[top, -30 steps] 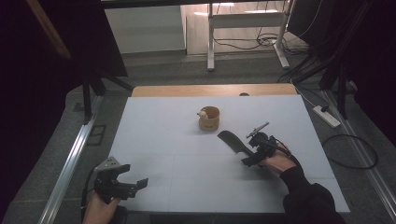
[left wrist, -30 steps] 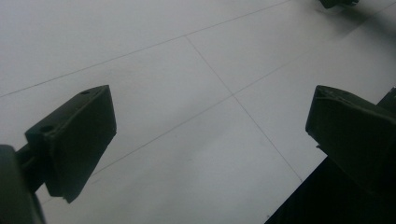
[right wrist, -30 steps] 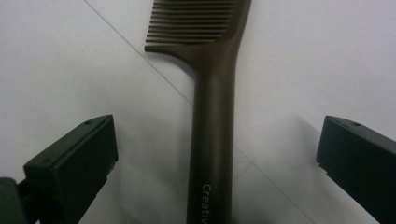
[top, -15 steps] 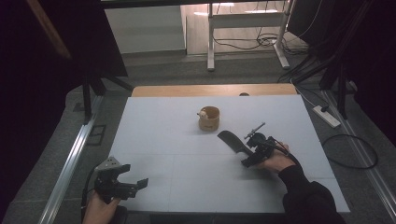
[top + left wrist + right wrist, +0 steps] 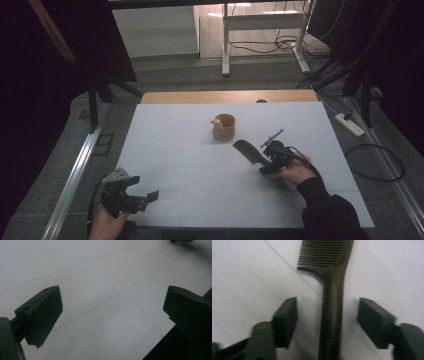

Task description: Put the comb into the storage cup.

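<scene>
A dark comb (image 5: 246, 149) lies flat on the white table (image 5: 175, 150), right of centre. My right gripper (image 5: 263, 163) is open, one jaw on each side of the comb's handle (image 5: 332, 315) and neither touching it. The comb's teeth (image 5: 322, 252) point away from the gripper. My left gripper (image 5: 143, 188) is open and held near the table's front left corner, with only bare table between its jaws (image 5: 110, 295).
A small wooden cup (image 5: 223, 127) with a white thing (image 5: 216, 121) at its rim stands behind the comb, near the table's middle. A wooden strip (image 5: 230, 96) runs along the far edge. The floor holds cables (image 5: 372, 160) and a power strip (image 5: 348, 125) at the right.
The right gripper has shifted very slightly at the comb's handle. The left gripper, comb and cup have stayed put.
</scene>
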Available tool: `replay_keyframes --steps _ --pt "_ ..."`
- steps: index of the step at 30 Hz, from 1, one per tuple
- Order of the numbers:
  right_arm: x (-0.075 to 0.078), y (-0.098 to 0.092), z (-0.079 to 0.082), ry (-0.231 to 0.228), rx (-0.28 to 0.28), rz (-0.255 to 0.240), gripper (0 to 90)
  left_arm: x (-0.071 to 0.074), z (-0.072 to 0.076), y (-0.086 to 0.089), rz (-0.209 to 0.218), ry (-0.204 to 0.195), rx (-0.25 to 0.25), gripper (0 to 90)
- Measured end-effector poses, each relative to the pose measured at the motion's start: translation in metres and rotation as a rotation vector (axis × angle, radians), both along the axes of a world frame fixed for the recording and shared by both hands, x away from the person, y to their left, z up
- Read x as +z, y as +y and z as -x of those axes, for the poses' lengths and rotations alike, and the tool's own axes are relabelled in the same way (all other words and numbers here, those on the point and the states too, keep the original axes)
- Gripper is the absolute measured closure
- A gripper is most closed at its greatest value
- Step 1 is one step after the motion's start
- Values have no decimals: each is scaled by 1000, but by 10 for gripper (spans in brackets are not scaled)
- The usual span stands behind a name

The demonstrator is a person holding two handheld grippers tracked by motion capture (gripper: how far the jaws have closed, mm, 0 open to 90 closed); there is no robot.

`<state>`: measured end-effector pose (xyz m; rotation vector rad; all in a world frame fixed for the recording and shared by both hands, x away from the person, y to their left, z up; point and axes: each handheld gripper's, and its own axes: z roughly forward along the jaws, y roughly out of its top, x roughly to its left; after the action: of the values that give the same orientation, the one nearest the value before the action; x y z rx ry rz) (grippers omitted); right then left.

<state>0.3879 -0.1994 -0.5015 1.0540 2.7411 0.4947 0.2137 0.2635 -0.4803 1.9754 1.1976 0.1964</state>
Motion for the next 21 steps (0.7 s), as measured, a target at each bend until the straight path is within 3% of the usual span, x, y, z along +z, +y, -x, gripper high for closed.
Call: replay_keyframes --steps 9,21 --pt "3 0 -2 -13 16 -8 703 0 0 0 0 1 0 33" --pt "3 -3 1 -21 31 -27 723 1 2 -2 -15 -18 -14 42"
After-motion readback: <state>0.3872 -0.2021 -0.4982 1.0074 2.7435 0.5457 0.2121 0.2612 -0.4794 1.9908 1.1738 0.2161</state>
